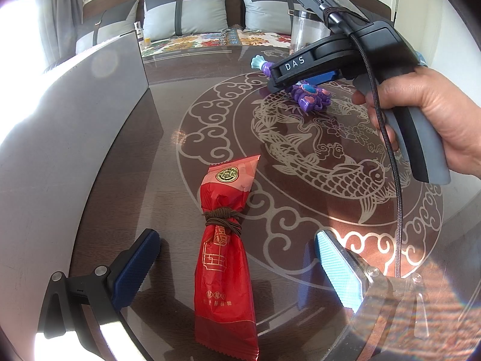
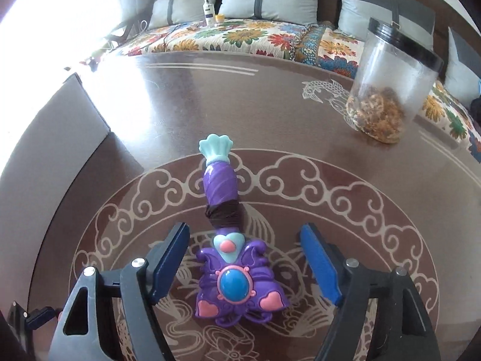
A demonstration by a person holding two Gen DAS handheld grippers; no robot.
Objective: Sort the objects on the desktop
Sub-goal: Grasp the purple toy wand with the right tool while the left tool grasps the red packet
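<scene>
I've got both grippers spread wide and gripping nothing. My left gripper (image 1: 237,267) straddles the red foil snack packet tied at its waist with brown cord (image 1: 225,258), which lies flat between the pads. My right gripper (image 2: 243,264) brackets the purple plastic toy wand with its blue gem and pale shell tip (image 2: 231,258), head between the fingers, handle pointing away.

Risks as I see them: the packet is slick and soft — close on it off-centre and it may squirt out or crumple. The wand's lumpy head could twist in the pads if I pinch the ornaments. The right-hand cable (image 1: 393,162) hangs near the left gripper — snag risk.

The glossy brown glass-topped table with pale carp and cloud patterns (image 1: 315,156) looks slippery, with glare. Beyond it sit a clear black-lidded jar (image 2: 387,90), a grey box (image 1: 75,120) and a floral-covered sofa with grey cushions (image 2: 240,36).
</scene>
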